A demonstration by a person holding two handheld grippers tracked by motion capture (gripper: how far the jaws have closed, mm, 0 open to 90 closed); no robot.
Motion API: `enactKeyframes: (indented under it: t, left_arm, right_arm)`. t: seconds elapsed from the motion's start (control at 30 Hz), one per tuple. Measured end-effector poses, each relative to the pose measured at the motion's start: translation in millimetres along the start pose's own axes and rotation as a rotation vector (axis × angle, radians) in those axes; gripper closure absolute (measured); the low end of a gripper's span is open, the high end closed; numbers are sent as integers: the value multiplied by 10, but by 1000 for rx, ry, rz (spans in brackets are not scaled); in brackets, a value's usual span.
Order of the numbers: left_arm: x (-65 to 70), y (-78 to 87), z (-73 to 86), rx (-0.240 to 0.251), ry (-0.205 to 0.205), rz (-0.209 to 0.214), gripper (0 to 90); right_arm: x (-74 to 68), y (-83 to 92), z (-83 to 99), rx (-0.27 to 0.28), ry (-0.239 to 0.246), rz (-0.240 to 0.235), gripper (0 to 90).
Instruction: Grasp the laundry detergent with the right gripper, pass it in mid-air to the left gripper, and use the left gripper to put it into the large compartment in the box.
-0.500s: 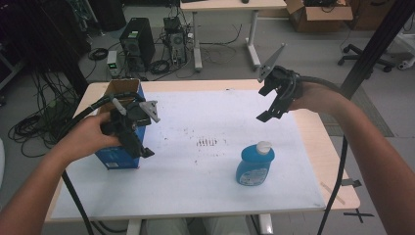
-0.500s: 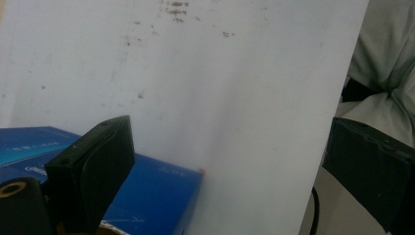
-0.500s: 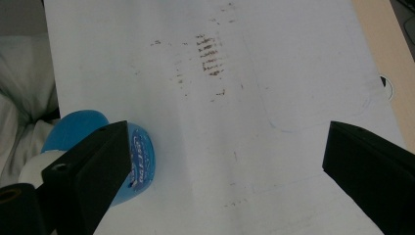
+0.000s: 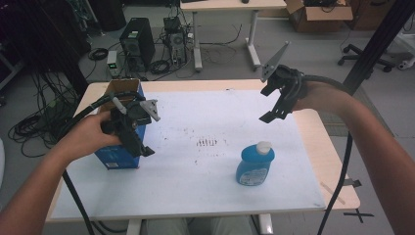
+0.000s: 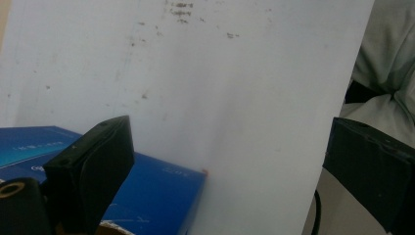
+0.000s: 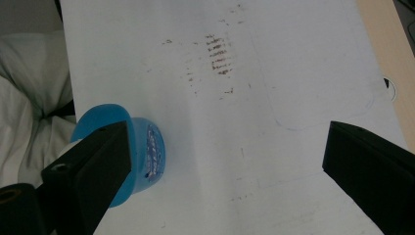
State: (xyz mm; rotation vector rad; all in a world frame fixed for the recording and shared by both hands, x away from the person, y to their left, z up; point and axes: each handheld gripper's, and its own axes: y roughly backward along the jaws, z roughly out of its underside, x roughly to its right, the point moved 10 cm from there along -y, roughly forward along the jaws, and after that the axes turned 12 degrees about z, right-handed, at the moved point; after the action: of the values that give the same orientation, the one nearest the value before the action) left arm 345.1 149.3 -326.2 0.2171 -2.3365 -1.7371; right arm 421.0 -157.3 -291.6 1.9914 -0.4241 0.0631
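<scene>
Left claw (image 4: 138,142) held above the blue cardboard box (image 4: 117,157), jaws spread wide, gripping nothing, one jaw just over the box's near edge in the left gripper view. Right claw (image 4: 276,108) raised in the air, well apart from the blue plastic bottle (image 4: 255,165), likewise gaping and empty. Bottle rounded, white-capped, upright on the white sheet (image 4: 205,186) covering the wooden surface (image 4: 337,161); sheet smudged with dark marks (image 4: 209,142) mid-way between box and bottle.

Left claw (image 4: 145,149) open, low; right claw (image 4: 272,110) open, raised.
</scene>
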Motion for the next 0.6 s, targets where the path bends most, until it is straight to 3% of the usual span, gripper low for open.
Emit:
enactKeyframes:
  t: [0.6]
  left_arm:
    - [29,3,2,0,-4,-8,51]
  right_arm:
    - [-234,333,115,33,8,-37,37]
